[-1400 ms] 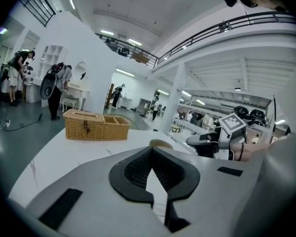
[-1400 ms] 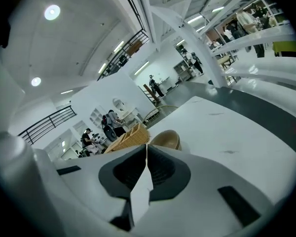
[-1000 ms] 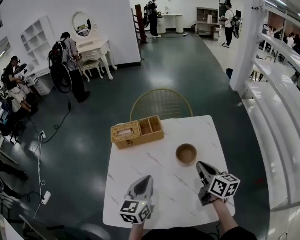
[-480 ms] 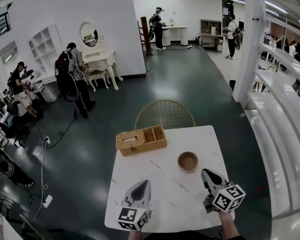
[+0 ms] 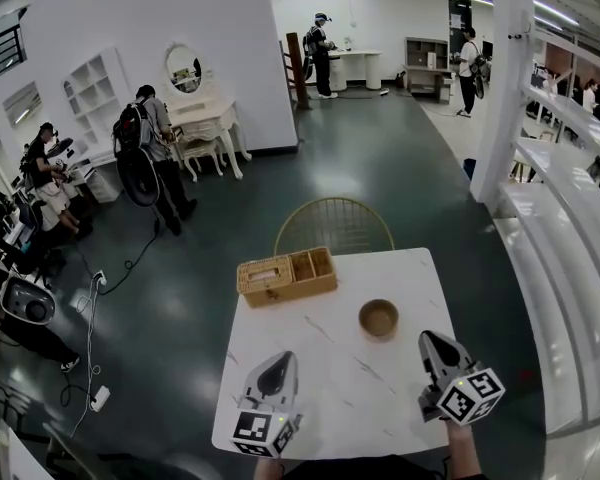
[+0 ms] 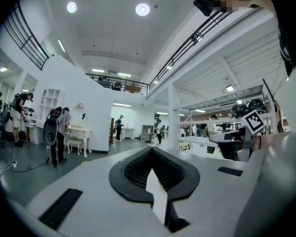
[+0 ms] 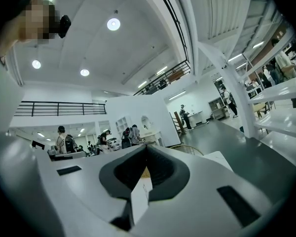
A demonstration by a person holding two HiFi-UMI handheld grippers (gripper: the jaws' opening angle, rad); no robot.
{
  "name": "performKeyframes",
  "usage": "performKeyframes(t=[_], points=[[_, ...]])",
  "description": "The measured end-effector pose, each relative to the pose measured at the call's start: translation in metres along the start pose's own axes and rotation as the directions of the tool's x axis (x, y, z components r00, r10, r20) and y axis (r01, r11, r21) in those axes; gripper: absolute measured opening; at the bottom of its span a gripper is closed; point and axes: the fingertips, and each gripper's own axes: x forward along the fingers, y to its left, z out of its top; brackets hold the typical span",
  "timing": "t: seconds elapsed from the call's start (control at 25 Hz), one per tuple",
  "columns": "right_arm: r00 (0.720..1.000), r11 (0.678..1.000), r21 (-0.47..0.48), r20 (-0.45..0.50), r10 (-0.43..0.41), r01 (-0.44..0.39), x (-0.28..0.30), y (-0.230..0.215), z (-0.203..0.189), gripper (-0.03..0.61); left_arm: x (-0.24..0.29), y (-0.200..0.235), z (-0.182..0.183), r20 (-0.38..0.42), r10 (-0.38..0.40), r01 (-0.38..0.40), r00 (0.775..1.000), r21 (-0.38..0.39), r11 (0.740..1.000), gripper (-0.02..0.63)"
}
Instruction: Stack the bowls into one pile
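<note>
Grey jaws are pinched together and empty on both my left gripper [image 5: 279, 366] and right gripper [image 5: 432, 341], which hover over the table's [image 5: 330, 413] near edge. Just ahead of the right one, the wooden bowls [image 5: 378, 318] look like one pile already. Stacking seems done, so next I'd back off without nudging it.

Small round brown wooden bowl [image 5: 378, 318] right of centre, matt, tan rectangular woven wicker basket [image 5: 280, 290], rough, white marble-look tabletop [image 5: 330, 388], smooth
</note>
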Motion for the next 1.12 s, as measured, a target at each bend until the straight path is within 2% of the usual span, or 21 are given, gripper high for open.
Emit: performKeyframes(t=[0.4, 1.12], points=[[1.0, 0.996, -0.084, -0.008, -0.012, 0.011, -0.0033, 0.0006, -0.0017, 0.014, -0.0032, 0.0027, -0.0026, -0.006, 0.016, -0.016, 1.0, 0.01, 1.0, 0.014], [1.0, 0.994, -0.104, -0.003, -0.013, 0.013, -0.01, -0.0012, -0.0007, 0.014, -0.0037, -0.0044, -0.001, -0.014, 0.028, -0.028, 1.0, 0.023, 0.999, 0.014]])
